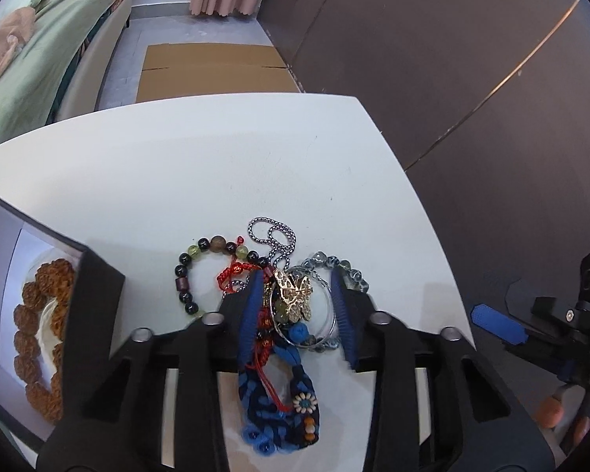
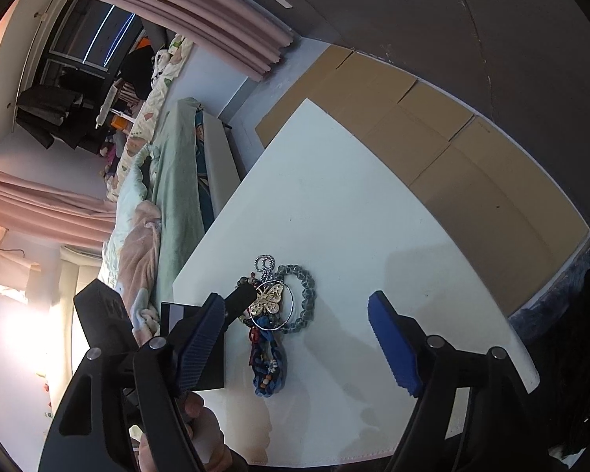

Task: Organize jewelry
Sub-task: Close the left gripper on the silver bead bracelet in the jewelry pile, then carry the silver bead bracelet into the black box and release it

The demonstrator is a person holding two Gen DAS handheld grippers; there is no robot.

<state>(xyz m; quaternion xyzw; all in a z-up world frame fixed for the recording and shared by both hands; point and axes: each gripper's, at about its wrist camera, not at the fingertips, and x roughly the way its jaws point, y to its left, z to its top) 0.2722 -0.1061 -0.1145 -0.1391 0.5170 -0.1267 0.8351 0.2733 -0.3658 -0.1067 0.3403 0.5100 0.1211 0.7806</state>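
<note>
One jewelry pile [image 1: 291, 306] (tangled) — between left tool [image 1: 297, 289] fingers

From my right wrist camera I list everything against the white table [image 2: 334, 204].

- Jewelry pile [image 2: 273, 314], on the table's near-left part: gold butterfly pendant [image 2: 269, 299] on top, thin silver hoop [image 2: 291, 306] around it, grey bead bracelet [image 2: 305, 299] on its right side, blue braided piece [image 2: 269, 369] trailing toward me.
- Left gripper [image 2: 240, 299], black tip reaching into the pile from the left; I cannot tell its jaw state here.
- Black box [image 2: 212, 369], on the table's left edge.
- Right gripper [image 2: 295, 338], above the table's near part, blue pads spread wide, nothing between them.
- Cardboard [image 2: 452, 137], on the floor beyond the table.
- Bed [image 2: 169, 181], left of the table.
</note>
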